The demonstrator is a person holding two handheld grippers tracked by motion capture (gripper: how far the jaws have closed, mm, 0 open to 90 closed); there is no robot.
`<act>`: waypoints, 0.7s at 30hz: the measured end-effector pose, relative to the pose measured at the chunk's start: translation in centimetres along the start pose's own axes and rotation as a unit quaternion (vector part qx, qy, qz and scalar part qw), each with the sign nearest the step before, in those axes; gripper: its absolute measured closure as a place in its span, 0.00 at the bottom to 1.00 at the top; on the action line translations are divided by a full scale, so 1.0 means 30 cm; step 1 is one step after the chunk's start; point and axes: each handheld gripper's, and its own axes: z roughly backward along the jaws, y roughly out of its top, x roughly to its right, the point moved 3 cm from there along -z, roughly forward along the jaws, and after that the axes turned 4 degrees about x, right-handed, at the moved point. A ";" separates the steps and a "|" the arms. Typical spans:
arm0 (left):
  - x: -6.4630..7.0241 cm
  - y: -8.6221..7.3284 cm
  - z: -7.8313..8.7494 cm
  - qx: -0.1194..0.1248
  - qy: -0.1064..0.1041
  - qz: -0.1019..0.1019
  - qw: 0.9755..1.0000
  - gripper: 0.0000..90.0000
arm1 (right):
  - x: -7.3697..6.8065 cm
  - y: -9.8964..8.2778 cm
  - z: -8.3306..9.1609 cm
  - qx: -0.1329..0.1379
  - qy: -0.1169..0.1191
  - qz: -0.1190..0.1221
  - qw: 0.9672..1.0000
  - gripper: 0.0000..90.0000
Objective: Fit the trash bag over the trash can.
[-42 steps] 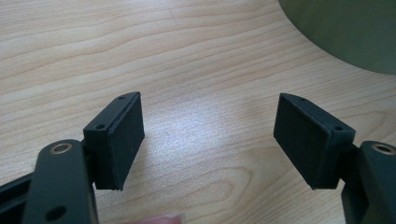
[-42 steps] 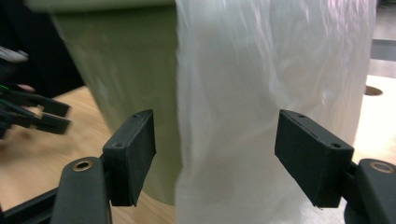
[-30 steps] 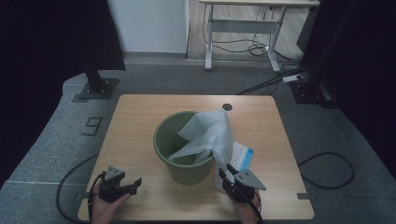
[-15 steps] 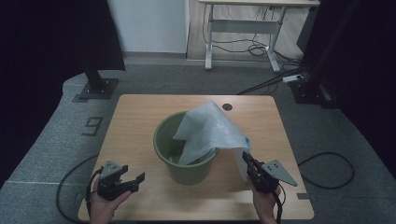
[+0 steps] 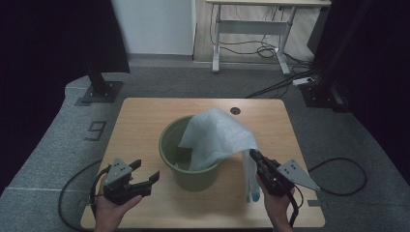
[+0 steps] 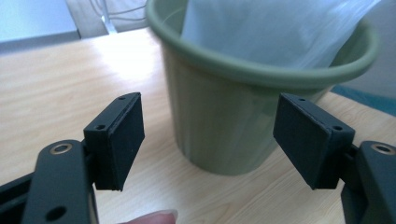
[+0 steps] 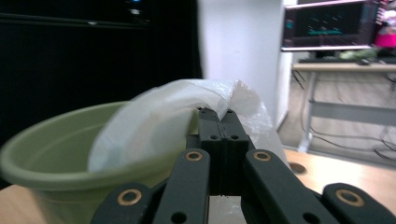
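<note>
Plastic bag (image 7: 163,116) pinched in right tongs (image 7: 223,114)

The high view looks forward and down from above the person's side of the desk (image 5: 145,116), far enough back to take in the whole top and the floor beyond. The left gripper view sits low and very close, facing the green bucket (image 6: 224,126) side-on, its far rim slightly blurred. The right gripper view, also close and roughly level, looks across the bucket's rim toward a back wall and what seems to be a monitor (image 7: 331,23). All three views share the bucket and the white plastic bag (image 5: 217,137).
</note>
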 end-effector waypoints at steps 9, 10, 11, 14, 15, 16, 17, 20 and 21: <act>0.031 0.041 -0.034 0.014 -0.020 -0.024 0.999 0.28 | -0.067 0.033 -0.018 0.006 0.034 0.013 0.999 0.99; 0.032 0.043 -0.038 0.015 -0.022 -0.025 0.999 0.28 | -0.069 0.032 -0.019 0.005 0.035 0.013 0.999 0.99; 0.033 0.046 -0.042 0.018 -0.026 -0.026 0.999 0.28 | -0.069 0.032 -0.020 0.004 0.036 0.013 0.999 0.99; 0.035 0.052 -0.053 0.024 -0.037 -0.019 0.999 0.30 | -0.070 0.034 -0.025 0.002 0.038 0.013 0.999 0.99; 0.037 0.055 -0.058 0.028 -0.040 -0.016 0.999 0.30 | -0.071 0.035 -0.025 0.002 0.038 0.013 0.999 0.99; 0.039 0.057 -0.063 0.029 -0.044 -0.015 0.998 0.30 | -0.073 0.037 -0.027 0.003 0.040 0.014 0.999 0.99; 0.042 0.060 -0.068 0.031 -0.050 -0.015 0.998 0.30 | -0.074 0.040 -0.028 0.003 0.040 0.015 0.999 0.99; 0.061 0.076 -0.084 0.029 -0.068 -0.016 0.997 0.30 | -0.082 0.048 -0.036 0.001 0.045 0.019 0.999 0.99; 0.069 0.083 -0.091 0.028 -0.074 -0.018 0.997 0.30 | -0.085 0.051 -0.040 0.000 0.047 0.020 0.999 0.99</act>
